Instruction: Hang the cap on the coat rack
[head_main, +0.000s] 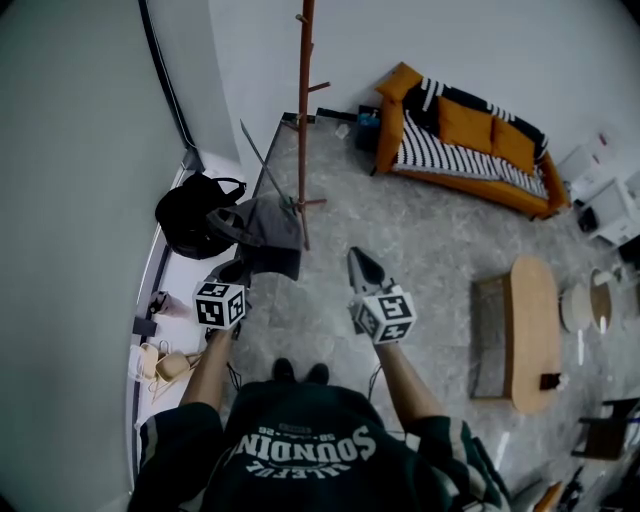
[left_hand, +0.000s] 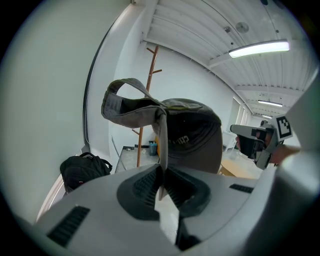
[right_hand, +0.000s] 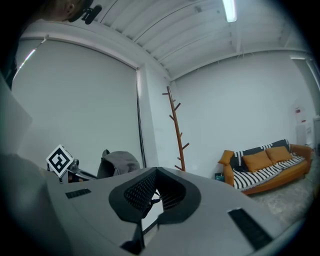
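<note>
A grey cap (head_main: 272, 232) hangs from my left gripper (head_main: 243, 270), which is shut on its brim. In the left gripper view the cap (left_hand: 192, 137) fills the middle, its back strap looping up to the left, with the brim edge pinched at the left gripper (left_hand: 161, 172). The brown wooden coat rack (head_main: 304, 120) stands just beyond the cap near the wall; its pegs (left_hand: 156, 71) rise behind the cap. My right gripper (head_main: 357, 258) is held level to the right of the cap, shut and holding nothing. The right gripper view shows the rack (right_hand: 176, 131) ahead and the cap (right_hand: 119, 162) to the left.
A black backpack (head_main: 188, 215) lies on the floor by the wall, left of the rack. An orange sofa (head_main: 470, 140) with striped cushions stands at the back right. A low wooden table (head_main: 530, 330) is to the right. Shoes (head_main: 160, 362) sit by the left wall.
</note>
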